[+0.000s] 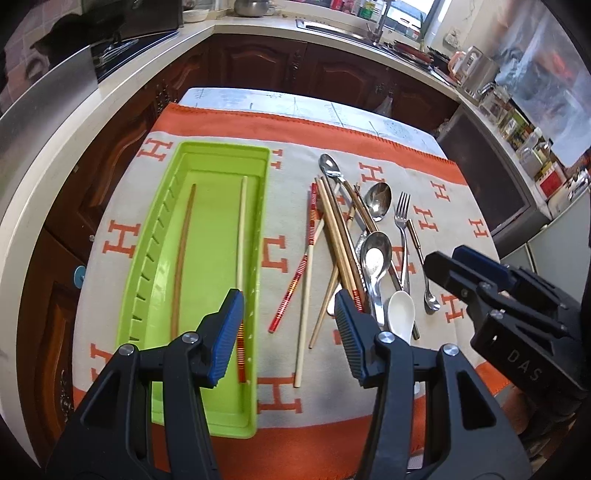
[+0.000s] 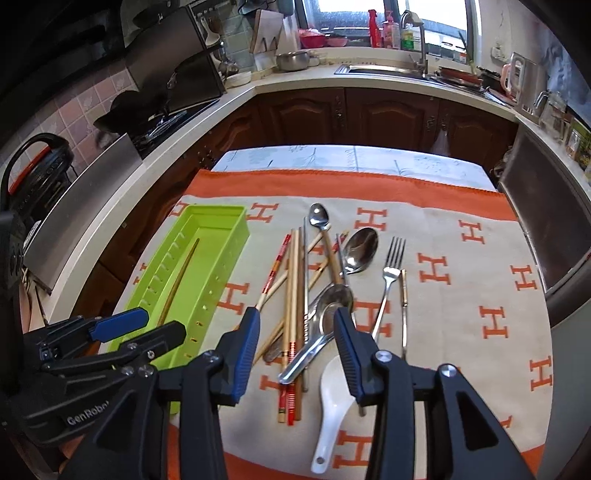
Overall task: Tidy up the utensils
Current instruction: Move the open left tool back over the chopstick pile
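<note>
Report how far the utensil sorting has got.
Done: two chopsticks lie in the green tray. In hand: nothing; the left tongs and right tongs are open and empty. Left: the pile of chopsticks, spoons and fork on the cloth.

A pale countertop (image 2: 295, 83) wraps around dark wooden cabinets (image 2: 388, 118) across the upper frame. Daylight enters through a window (image 2: 424, 11) above the steel sink (image 2: 384, 69). Pinkish wall tiles (image 2: 85, 107) and what looks like a hob (image 2: 162, 125) sit upper left.
</note>
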### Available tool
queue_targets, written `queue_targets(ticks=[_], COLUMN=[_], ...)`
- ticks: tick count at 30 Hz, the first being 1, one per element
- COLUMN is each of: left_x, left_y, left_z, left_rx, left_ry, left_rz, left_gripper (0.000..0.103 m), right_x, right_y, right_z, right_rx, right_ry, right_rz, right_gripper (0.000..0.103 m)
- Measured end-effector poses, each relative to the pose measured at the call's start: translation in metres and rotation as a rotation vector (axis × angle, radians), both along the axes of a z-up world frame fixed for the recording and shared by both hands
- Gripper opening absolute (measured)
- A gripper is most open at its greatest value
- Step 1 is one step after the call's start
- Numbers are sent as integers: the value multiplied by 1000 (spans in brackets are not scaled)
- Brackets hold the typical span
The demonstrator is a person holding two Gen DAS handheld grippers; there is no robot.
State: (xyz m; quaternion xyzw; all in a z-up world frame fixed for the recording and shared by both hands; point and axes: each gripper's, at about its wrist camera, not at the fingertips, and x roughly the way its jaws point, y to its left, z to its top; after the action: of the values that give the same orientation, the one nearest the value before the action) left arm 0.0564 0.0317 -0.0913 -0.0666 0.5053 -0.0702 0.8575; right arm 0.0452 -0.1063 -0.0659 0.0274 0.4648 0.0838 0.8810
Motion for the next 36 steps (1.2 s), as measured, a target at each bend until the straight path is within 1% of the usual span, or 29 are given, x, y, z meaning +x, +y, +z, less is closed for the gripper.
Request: queue_targets(ticks=[8,21,30,33,34,35,36], left_x=[7,22,46,58,62,68,71], left_y=[-25,-42,-46,-45,-45,-46,-46], left_z=[-9,-34,-45,-48,-49,-50,-52], left_rx=[41,65,57,45,40,40,38], left_ry=[12,50,82,89,91,96,102], left_rz=[-26,-56,-87,-101,-109,-116,-123], left_gripper=[48,48,48,47,45,41,38], right_x=[1,10,22,28,30,32,33], right_y=[-17,-42,-51,-53,-54,-55,-56], right_z=[-5,-25,-37,-44,-46,-48,-49], right_rx=[-17,35,55,71,79,85,94], right_ry=[-8,47,84,110,119,125,134], right_rz=[-9,-28,-32,-29,-29,-29,-30], right_gripper=[42,42,42,42,42,42,42])
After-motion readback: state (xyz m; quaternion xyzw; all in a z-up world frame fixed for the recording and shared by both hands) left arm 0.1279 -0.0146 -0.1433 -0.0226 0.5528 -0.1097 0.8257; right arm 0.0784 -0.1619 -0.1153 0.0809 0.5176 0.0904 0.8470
